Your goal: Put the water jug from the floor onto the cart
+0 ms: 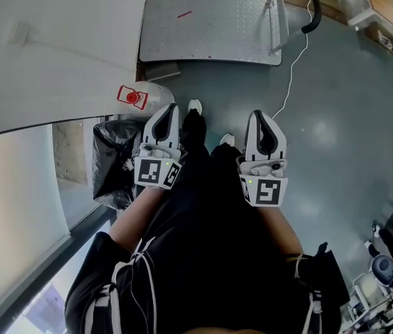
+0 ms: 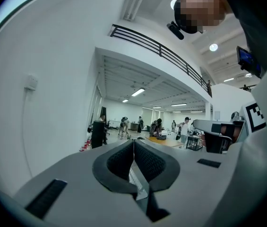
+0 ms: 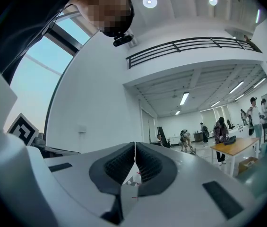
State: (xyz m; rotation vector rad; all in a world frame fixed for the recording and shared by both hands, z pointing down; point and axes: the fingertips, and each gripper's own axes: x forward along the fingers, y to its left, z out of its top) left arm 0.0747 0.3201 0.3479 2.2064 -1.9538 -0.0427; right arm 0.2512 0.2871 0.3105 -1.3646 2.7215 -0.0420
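Left jaws: I am pressing my left gripper [image 2: 133,144] fully closed, gripping nothing.
Right jaws: I am holding my right gripper [image 3: 135,146] closed too, empty.
Hands: I am carrying both level at my waist, side by side.
Water jug [image 1: 147,96]: sitting on the floor by the wall, near my left gripper.
Cart [image 1: 210,26]: standing further ahead.

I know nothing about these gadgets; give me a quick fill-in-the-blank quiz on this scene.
1. The left tongs and the right tongs are both ____, holding nothing.
2. The pale water jug with the red label stands on the grey ____, not on the grey metal cart.
3. The black plastic bag sits nearest the ____ tongs.
Missing words: shut; floor; left.
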